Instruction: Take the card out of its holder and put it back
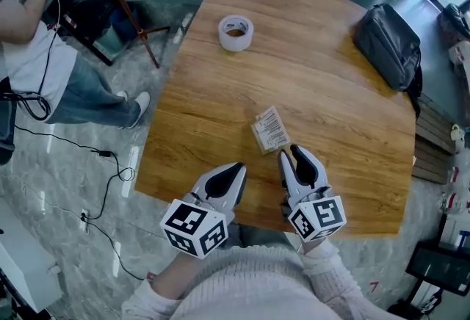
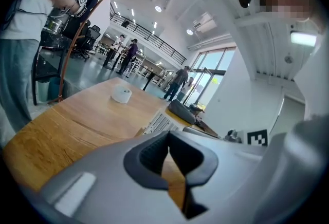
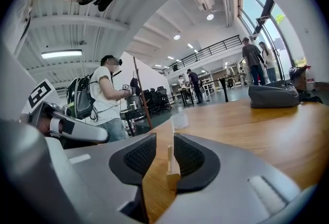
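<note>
A white printed card (image 1: pixel 270 128) stands in a small wooden holder (image 1: pixel 261 144) on the wooden table (image 1: pixel 220 113), just ahead of both grippers. My right gripper (image 1: pixel 290 155) is open. In the right gripper view the card (image 3: pixel 169 155) and its holder (image 3: pixel 172 181) show edge-on in the gap of the right gripper (image 3: pixel 164 159), untouched by the pads. My left gripper (image 1: pixel 236 168) hovers to the left of the card with its tips together and nothing in them. The left gripper view shows the card (image 2: pixel 159 123) beyond the shut left gripper (image 2: pixel 168 148).
A roll of tape (image 1: pixel 236 32) lies at the far side of the table and a dark bag (image 1: pixel 389 43) at its far right corner. A seated person (image 1: pixel 44 54) and a wooden stand (image 1: pixel 125 10) are off to the left. Cables (image 1: pixel 110 164) trail on the floor.
</note>
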Demonstrator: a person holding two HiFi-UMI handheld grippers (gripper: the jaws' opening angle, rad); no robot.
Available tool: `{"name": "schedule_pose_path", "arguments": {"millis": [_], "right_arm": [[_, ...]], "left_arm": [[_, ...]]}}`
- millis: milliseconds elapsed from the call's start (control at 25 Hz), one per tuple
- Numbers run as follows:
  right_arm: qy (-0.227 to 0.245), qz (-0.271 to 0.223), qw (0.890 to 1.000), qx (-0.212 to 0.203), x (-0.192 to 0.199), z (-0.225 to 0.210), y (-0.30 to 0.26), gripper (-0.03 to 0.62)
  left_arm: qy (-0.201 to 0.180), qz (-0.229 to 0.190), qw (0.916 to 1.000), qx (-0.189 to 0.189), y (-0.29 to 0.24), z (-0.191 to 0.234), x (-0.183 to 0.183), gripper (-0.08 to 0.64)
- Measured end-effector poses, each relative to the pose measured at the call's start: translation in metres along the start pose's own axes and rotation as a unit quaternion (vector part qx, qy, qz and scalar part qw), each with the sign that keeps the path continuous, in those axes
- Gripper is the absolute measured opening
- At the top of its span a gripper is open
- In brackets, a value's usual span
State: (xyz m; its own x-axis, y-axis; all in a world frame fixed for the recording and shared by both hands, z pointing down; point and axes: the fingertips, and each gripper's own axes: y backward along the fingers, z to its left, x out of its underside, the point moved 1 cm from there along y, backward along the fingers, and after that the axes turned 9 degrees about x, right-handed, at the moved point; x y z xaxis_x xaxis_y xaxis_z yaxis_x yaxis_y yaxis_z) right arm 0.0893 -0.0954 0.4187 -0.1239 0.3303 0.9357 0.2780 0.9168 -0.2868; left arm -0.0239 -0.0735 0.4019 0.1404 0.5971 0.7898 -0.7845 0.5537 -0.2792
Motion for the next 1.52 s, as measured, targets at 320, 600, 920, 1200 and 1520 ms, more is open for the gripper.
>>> {"name": "schedule_pose_path", "arguments": {"millis": [320, 600, 920, 1200, 1520], "right_arm": [[0.009, 0.001, 1.0, -0.029, -0.015, 0.018, 0.026, 0.058], [-0.01, 0.02, 0.997, -0.068, -0.02, 0.036, 0.051, 0.012], [-0.02, 0.017, 0.994, -0.103, -0.026, 0.047, 0.06, 0.0], [-0.005, 0.021, 0.993, -0.118, -0.025, 0.057, 0.067, 0.0], [0.002, 0.028, 0.993, -0.117, -0.024, 0.057, 0.065, 0.0]], "left_arm": [[-0.021, -0.01, 0.9996, 0.019, 0.002, -0.019, -0.007, 0.008], [-0.032, -0.013, 0.9992, 0.021, 0.006, -0.035, -0.012, 0.008], [-0.048, 0.011, 0.9979, 0.043, 0.001, -0.048, -0.001, 0.008], [-0.046, 0.01, 0.998, 0.042, 0.003, -0.051, -0.001, 0.008], [-0.046, 0.009, 0.9981, 0.041, 0.004, -0.051, -0.003, 0.008]]}}
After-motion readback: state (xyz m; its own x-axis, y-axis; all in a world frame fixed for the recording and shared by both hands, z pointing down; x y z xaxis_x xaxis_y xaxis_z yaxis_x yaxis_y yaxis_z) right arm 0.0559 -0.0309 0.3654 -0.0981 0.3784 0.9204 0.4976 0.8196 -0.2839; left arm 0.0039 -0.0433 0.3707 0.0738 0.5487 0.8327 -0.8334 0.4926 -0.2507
